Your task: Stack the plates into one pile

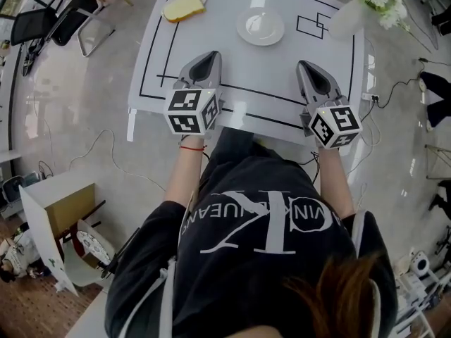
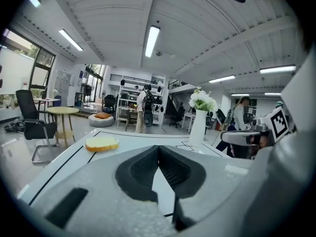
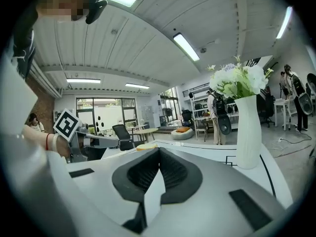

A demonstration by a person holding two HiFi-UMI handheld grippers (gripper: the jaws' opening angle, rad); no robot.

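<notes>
left gripper (image 1: 208, 56) and right gripper (image 1: 306, 67) both pinched shut, empty, over the near side of the table (image 1: 243, 72). plates (image 1: 261, 27) sit far, middle.

The person is wearing a black short-sleeved T-shirt (image 1: 261, 217) that is carrying large white lettering across the back, with a white stripe (image 1: 167, 287) running down each side. Just behind the left gripper (image 1: 204, 55), a thin red band (image 1: 191, 147) is circling the wrist. Both grippers are showing smooth pale grey shells tapering to a point, each framing a dark teardrop-shaped hollow lined with black ribbed pads (image 2: 173, 169). A white cube printed with black square markers is sitting at the rear of each: the left cube (image 1: 192, 111), and the right cube (image 1: 334, 125) behind the right gripper (image 1: 309, 65). Dark rectangular slots (image 3: 249, 209) are marking the shell tops.
</notes>
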